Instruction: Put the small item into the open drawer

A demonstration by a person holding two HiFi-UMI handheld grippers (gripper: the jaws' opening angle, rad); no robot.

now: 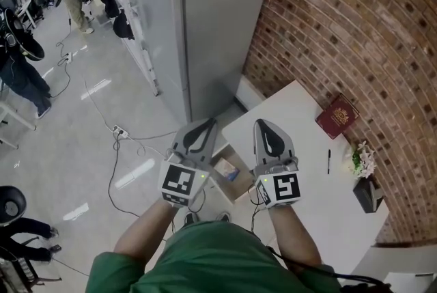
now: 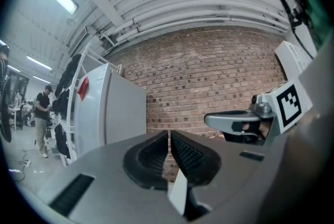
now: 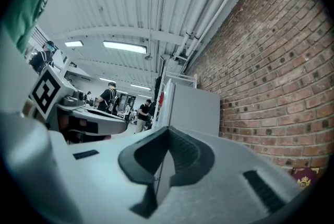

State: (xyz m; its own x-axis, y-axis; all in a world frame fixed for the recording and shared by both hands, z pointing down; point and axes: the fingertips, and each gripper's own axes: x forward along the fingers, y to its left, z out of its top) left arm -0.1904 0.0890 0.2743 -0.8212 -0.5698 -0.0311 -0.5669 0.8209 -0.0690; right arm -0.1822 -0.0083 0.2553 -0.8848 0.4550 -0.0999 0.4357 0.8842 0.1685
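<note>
Jaws of the right gripper [image 3: 167,152] are pressed together with nothing between them, and those of the left gripper [image 2: 169,151] are closed to a thin slit between the ribbed pads, also empty. Both grippers are held side by side in the air, pointing up toward the brick wall [image 1: 355,25], over the near corner of the white bench [image 1: 293,148]. Below and between them the open drawer [image 1: 235,188] juts from the bench's edge, and the small item [image 1: 230,173], blue and white, lies inside it, apart from both grippers. Farther along the bench lie a dark red booklet [image 1: 337,115] and a black pen [image 1: 328,162], with a little pot of pale flowers [image 1: 362,160] near the wall. A tall grey cabinet [image 1: 212,25] stands beyond the bench corner
</note>
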